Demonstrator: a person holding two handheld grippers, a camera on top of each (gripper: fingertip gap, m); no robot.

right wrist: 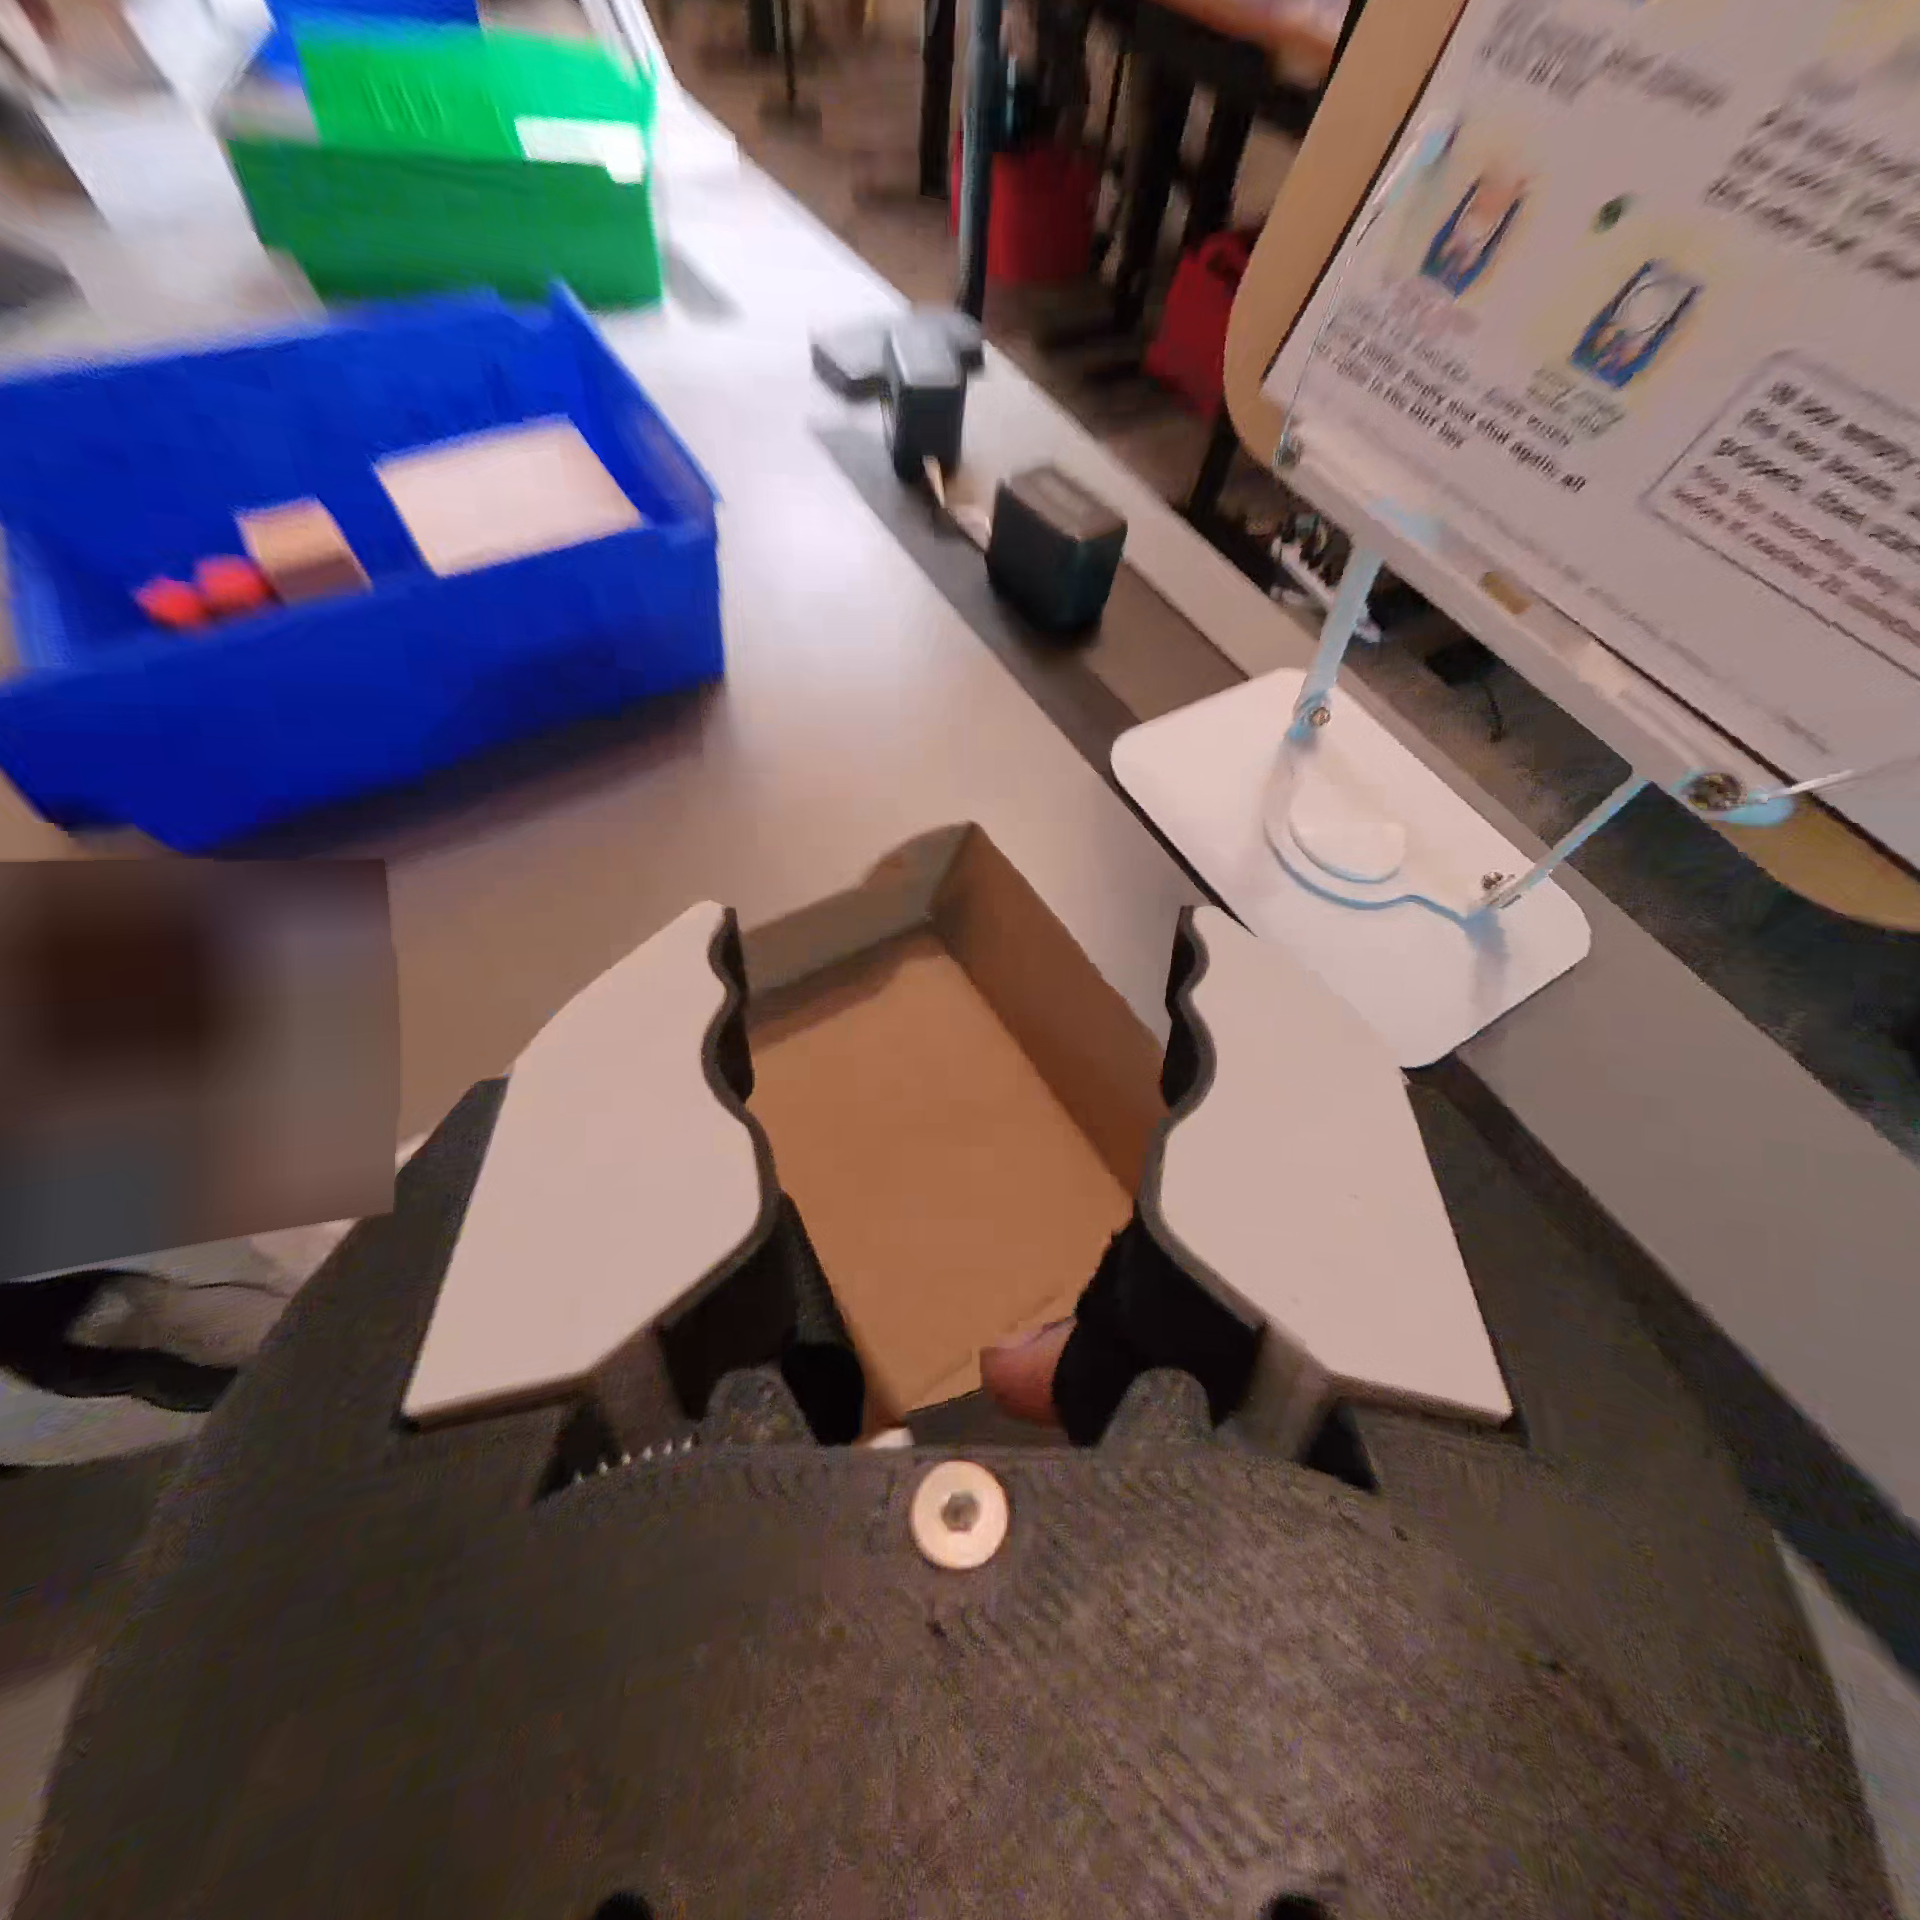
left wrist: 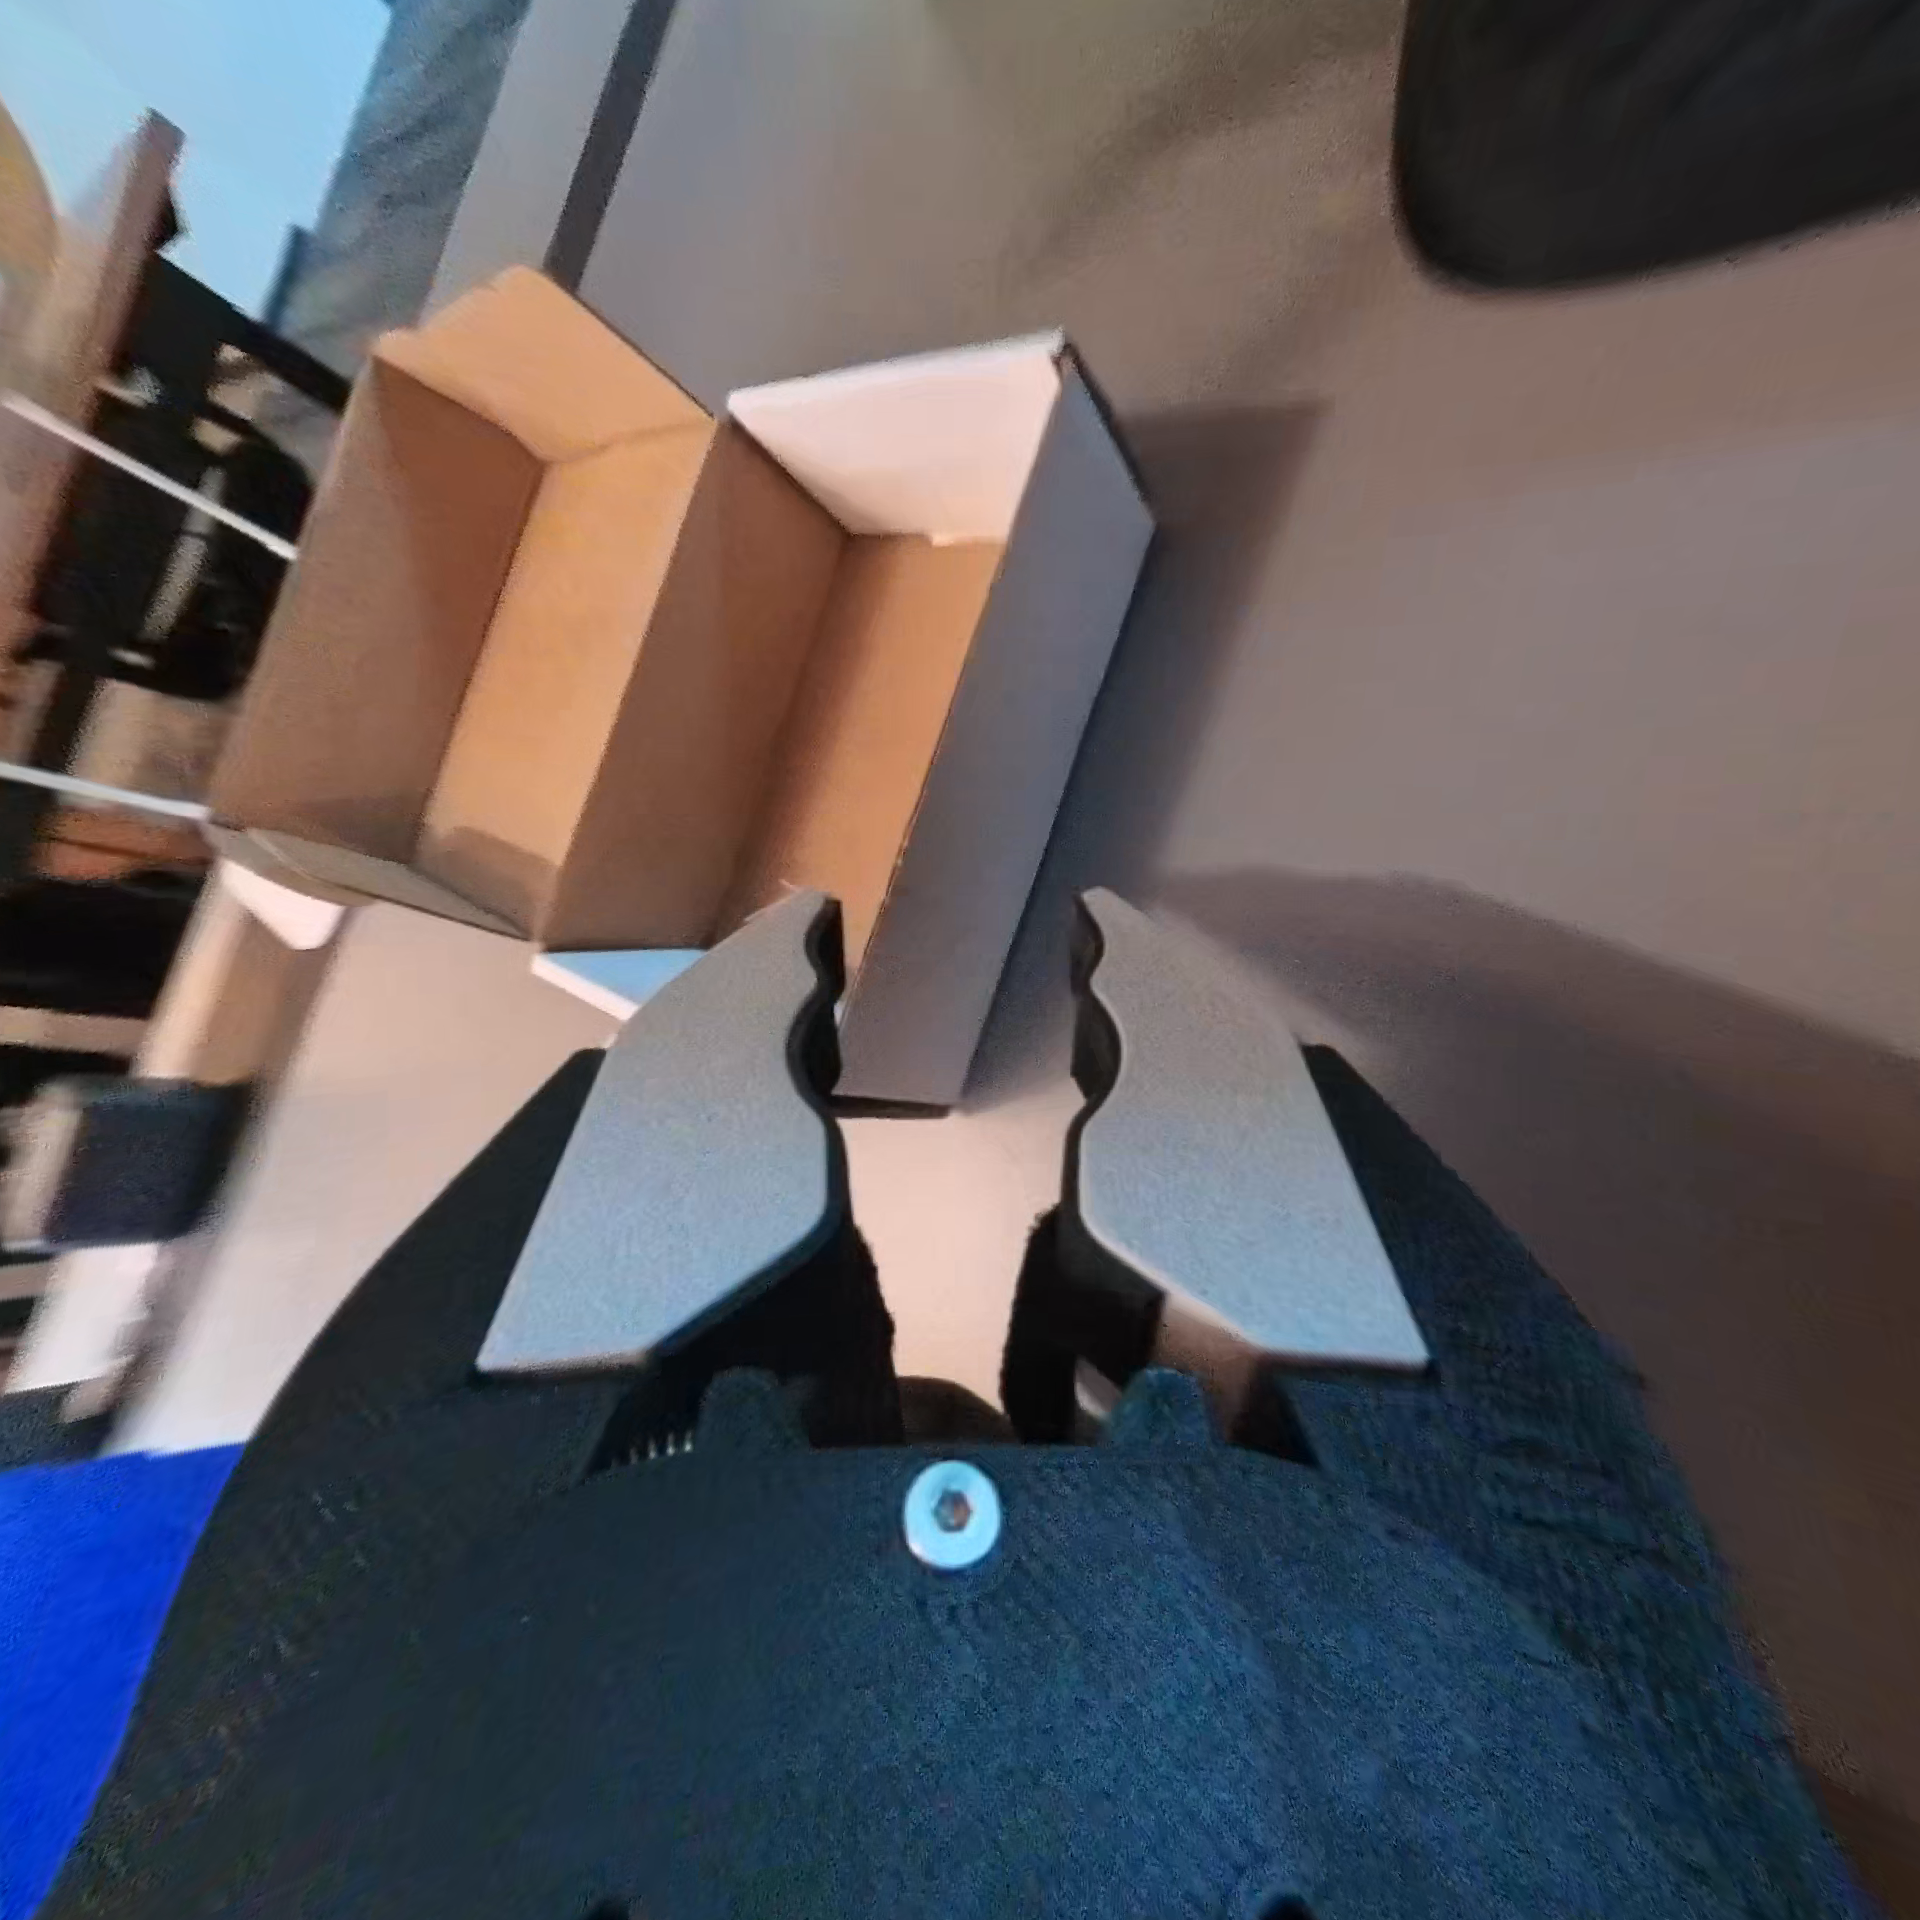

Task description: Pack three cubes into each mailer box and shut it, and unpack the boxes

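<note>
An open mailer box (left wrist: 997, 727), white outside and brown inside, lies on the grey table with its lid (left wrist: 416, 623) folded back. No cubes show inside it. My left gripper (left wrist: 954, 914) is open, and the near corner of the box's white front wall sits between its fingers, close to the left one. My right gripper (right wrist: 954, 935) is open and empty, hovering over the bare brown floor of the open box (right wrist: 935, 1122). Small red cubes (right wrist: 197, 597), blurred, lie in a blue bin (right wrist: 364, 675).
The blue bin also holds a closed white box (right wrist: 499, 494) and a small brown block (right wrist: 301, 551). A green bin (right wrist: 447, 187) stands behind it. A white stand (right wrist: 1351, 883) carrying a sign board is at the right, with black blocks (right wrist: 1055, 561) along the table's far edge.
</note>
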